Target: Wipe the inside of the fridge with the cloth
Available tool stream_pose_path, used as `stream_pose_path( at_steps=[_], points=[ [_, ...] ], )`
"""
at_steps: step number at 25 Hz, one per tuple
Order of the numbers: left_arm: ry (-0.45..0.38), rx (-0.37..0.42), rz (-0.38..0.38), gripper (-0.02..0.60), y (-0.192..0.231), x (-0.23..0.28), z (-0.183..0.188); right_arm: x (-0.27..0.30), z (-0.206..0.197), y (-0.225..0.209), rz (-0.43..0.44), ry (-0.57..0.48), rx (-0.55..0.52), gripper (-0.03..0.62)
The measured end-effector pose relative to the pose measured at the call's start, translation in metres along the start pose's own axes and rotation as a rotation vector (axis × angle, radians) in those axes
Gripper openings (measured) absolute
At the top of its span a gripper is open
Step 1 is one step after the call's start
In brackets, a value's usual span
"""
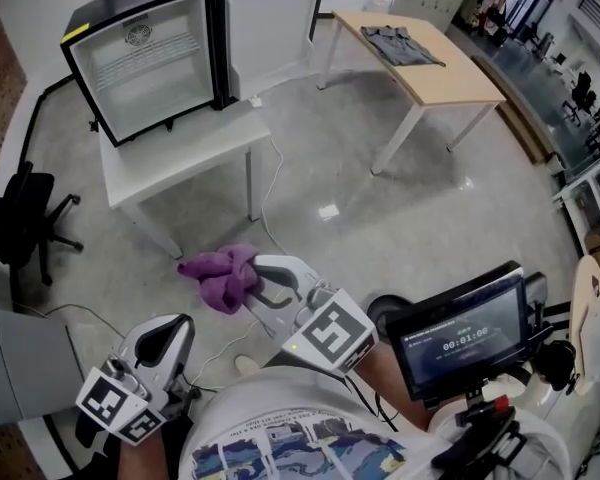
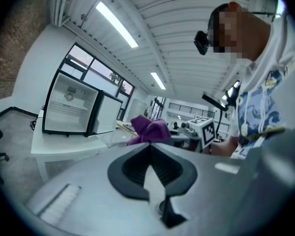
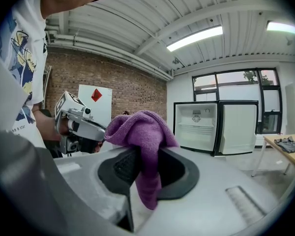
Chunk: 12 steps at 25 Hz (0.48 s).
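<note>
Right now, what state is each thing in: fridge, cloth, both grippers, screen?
Small black fridge, white inside: door open.
Purple cloth: bunched, pinched between jaws.
Right gripper: shut on the purple cloth.
Left gripper: shut, empty.
Black timer screen: lit.

Purple cloth (image 1: 223, 275), black-framed white fridge (image 1: 145, 63)

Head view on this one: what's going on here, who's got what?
A person holds a gripper in each hand. The right gripper is shut on a purple cloth, which bunches out past its jaws. The left gripper is shut with nothing in it. The small fridge sits on a white table ahead with its door open, well apart from both grippers. No wiping is under way yet.
</note>
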<state>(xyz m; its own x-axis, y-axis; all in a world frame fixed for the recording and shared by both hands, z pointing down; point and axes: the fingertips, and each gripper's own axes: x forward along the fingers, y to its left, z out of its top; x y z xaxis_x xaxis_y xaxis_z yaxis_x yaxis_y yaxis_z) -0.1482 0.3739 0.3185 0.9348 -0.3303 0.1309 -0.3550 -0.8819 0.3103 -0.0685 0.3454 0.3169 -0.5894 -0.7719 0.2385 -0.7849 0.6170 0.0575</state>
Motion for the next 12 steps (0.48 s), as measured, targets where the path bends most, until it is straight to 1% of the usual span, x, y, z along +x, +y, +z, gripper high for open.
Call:
stream_pose_path(
  at_steps=[4, 12],
  points=[
    [-0.001, -0.001, -0.005, 0.006, 0.000, -0.010, -0.003, 0.003, -0.001, 0.011, 0.002, 0.014, -0.011, 0.078],
    [-0.001, -0.014, 0.011, 0.006, -0.009, -0.032, -0.006, -0.002, 0.007, 0.030, 0.006, 0.017, -0.021, 0.078]
  ],
)
